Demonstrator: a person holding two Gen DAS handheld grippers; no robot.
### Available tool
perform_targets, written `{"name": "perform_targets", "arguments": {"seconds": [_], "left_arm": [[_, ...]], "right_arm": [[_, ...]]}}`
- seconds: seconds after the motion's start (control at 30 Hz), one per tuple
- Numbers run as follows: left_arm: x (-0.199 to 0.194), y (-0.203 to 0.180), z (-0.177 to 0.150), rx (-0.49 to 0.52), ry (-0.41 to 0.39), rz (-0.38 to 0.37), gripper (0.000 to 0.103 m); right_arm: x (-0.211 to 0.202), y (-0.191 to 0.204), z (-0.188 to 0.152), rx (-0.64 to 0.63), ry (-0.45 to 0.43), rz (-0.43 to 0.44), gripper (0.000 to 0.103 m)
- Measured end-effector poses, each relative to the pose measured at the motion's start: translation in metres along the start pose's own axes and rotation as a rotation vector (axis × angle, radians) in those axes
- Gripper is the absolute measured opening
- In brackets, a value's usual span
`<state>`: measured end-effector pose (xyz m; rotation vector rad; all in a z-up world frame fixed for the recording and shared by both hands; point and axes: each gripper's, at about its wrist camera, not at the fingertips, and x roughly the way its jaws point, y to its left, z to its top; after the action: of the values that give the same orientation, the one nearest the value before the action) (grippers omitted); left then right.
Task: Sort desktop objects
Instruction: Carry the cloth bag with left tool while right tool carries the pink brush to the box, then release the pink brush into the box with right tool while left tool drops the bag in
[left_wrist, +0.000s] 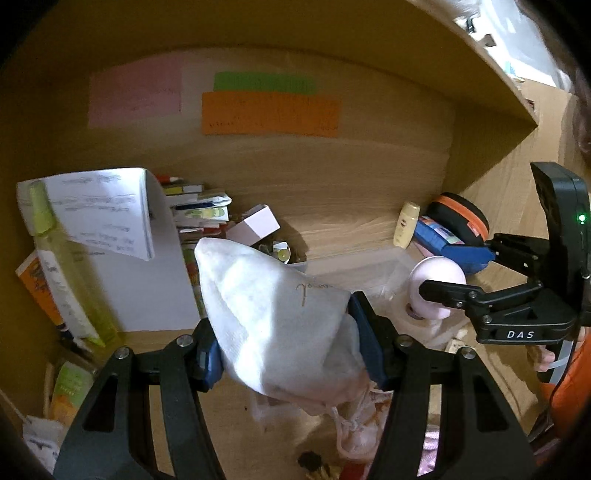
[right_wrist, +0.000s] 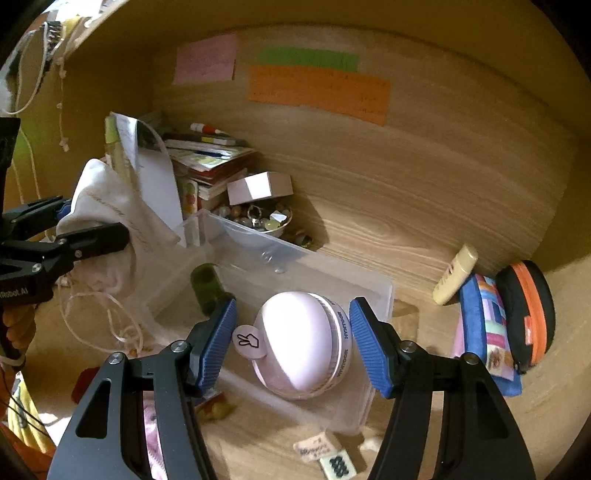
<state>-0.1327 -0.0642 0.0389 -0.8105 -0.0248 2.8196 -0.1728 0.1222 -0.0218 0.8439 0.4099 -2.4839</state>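
On the wooden worktop (right_wrist: 369, 236), inside a desk alcove, the left gripper (left_wrist: 286, 345) has its blue fingers (left_wrist: 364, 338) clamped on a white cloth pouch (left_wrist: 273, 317), which is lifted clear of the surface with its drawstring (left_wrist: 349, 424) trailing below. The right gripper (right_wrist: 291, 341) holds a round pink gadget (right_wrist: 303, 343) over a clear plastic box (right_wrist: 303, 258); its ribbed fingers (right_wrist: 218, 343) sit at either side of the gadget, the right one against its rim, though whether the left one presses on it cannot be told. A small round tag with a hand sign (right_wrist: 248, 341) sticks out from the gadget toward the left finger. Behind the box stand a bowl of beads (right_wrist: 264, 221), a small white carton (right_wrist: 258, 188) and a leaning stack of books (right_wrist: 210, 162). At the left of the alcove a tall yellow-green bottle (left_wrist: 62, 266) leans beside an open booklet (left_wrist: 107, 210). On the right, against the back wall, a cream tube (right_wrist: 456, 275) leans near a blue pouch (right_wrist: 484, 328) and a black case with an orange zip (right_wrist: 528, 314). Pink, green and orange notes (right_wrist: 317, 88) are stuck on the wall. Two small tiles (right_wrist: 325, 454) lie on the worktop in front of the box.
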Motion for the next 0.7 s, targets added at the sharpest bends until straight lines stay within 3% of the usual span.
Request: {"name": "perform_targets", "arguments": {"seconds": [0.17,0.47,0.6,0.7], "left_arm": [[0.027,0.005,0.001,-0.022,0.048,-0.018,0.060],[0.057,0.005,-0.011,-0.027,0.119,-0.053,0.060],[0.066,0.008,-0.015,-0.037,0.146,-0.062,0.060],[0.072,0.010,-0.017,-0.041,0.165,-0.061,0.060]], "right_arm": [[0.024,0.000,0.013,-0.010,0.040,0.023,0.060],[0.041,0.016,0.030,-0.075,0.038,0.024,0.059],[0.053,0.030,0.034,-0.102,0.064,0.042,0.044],[0.066,0.037,0.031,-0.117,0.100,0.036,0.044]]}}
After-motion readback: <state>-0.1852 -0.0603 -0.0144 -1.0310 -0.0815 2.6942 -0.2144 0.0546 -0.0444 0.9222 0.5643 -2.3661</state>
